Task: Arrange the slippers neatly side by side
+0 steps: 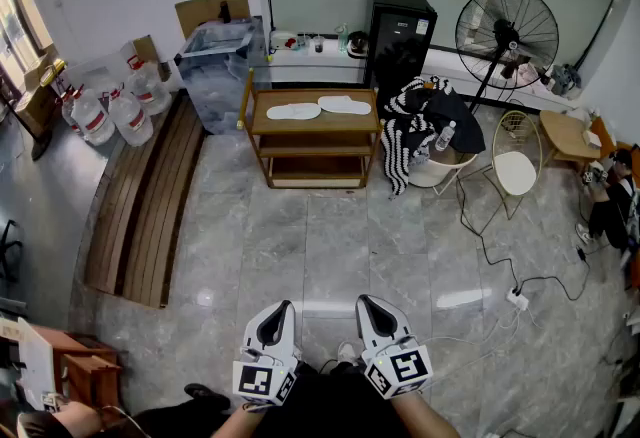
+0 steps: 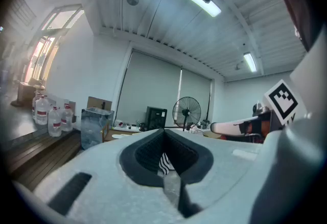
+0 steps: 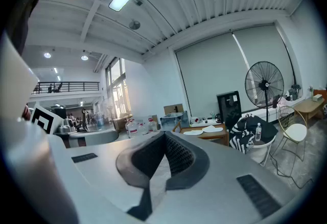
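Flat white slippers [image 1: 293,111]: two, on the top tier of the brown wooden shelf rack [image 1: 262,131] across the room. They lie end to end, not parallel; I can't tell if they touch. Translucent plastic bin [image 1: 215,71] left of rack, contents unreadable. Round white tub [image 1: 440,169] right of rack, with black-and-white striped cloth [image 1: 405,141] and a clear bottle [image 1: 446,136] piled on it. My forearms are cut off at frame bottom. My left gripper [image 1: 281,310] and right gripper [image 1: 368,305] sit low, side by side, aimed at the rack and well apart from it. Both jaws clenched, nothing between.

forearms [image 1: 425,418] cut by btm edge | countertop items [image 1: 310,41] too small
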The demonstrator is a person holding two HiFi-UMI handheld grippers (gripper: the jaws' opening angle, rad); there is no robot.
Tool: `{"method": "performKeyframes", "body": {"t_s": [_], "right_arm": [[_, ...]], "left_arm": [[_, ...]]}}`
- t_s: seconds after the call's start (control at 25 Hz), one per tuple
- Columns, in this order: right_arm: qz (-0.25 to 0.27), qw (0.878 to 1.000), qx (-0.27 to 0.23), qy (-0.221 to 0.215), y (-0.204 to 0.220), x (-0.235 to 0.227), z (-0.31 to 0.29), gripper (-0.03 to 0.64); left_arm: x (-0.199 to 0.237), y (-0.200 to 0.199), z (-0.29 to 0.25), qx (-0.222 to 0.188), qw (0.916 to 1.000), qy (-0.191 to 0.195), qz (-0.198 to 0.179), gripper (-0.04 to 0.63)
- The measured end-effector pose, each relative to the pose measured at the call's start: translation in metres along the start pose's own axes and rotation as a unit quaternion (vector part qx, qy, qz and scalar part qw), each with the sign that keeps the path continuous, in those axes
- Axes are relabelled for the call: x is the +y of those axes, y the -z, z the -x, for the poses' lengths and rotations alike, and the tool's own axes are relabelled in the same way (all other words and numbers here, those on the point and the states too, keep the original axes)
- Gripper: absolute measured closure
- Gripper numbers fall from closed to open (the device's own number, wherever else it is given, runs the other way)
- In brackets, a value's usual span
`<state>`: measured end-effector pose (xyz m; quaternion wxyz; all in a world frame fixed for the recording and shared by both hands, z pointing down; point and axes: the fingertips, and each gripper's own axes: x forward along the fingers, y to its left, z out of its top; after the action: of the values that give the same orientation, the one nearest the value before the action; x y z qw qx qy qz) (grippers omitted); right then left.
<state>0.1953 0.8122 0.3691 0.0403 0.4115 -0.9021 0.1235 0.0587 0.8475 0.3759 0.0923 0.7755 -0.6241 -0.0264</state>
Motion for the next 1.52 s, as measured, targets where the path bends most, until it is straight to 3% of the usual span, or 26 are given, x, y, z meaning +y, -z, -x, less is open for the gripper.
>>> {"method": "performKeyframes", "body": {"t_s": [0.56,1.04,1.52], "right_arm": [[-0.013,1.0,-0.005,0.002,0.005,0.028,-0.023,0.61],[-0.005,0.999,-0.007,0.033,0.014,0.057,-0.057,0.609],[-0.004,0.999,-0.002,0.035,0.009,0.024,-0.118,0.609]], "left_arm": [[0.028,-0.006,0.006,-0.006,0.9999,0.015,0.002,0.583],[0.077,-0.007,0.013,-0.01,0.9994,0.034,0.006,0.583],[0.099,-0.007,-0.043,-0.009,0.9991,0.042,0.005,0.583]]}}
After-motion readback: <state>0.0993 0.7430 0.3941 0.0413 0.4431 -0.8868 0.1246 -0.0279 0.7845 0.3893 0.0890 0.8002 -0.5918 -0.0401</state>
